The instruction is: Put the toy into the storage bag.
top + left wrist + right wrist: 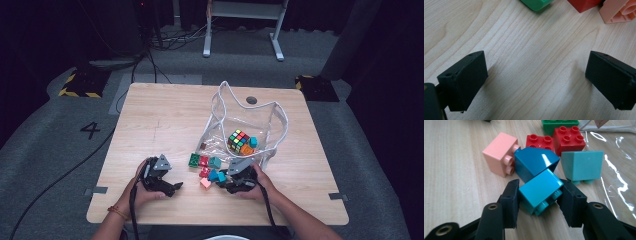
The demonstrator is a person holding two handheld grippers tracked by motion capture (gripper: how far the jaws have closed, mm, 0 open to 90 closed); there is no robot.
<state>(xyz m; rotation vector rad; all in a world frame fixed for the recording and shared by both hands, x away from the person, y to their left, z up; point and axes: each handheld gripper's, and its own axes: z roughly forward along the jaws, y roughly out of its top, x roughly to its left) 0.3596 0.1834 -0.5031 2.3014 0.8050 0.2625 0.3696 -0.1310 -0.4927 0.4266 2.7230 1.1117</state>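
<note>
Between the black jaws of the right hand-held gripper (541, 198), a glossy turquoise plastic building brick (541, 191) lies tilted, studs toward the camera, pinched from both sides. Just beyond it sit a dark blue sloped brick (534, 162), a pink brick (499, 153) and a pale teal brick (582, 165). Nearby, the left hand-held gripper (536, 80) rests spread wide over bare pale wooden counter (524, 62), which stands on grey carpet (50, 125) amid dark surroundings.

left tongs (176, 187): held low in the left hand (142, 189), jaws wide apart, nothing between | right tongs (537, 197): in the right hand (260, 182), jaws pressed on both sides of a teal brick (541, 190)
</note>
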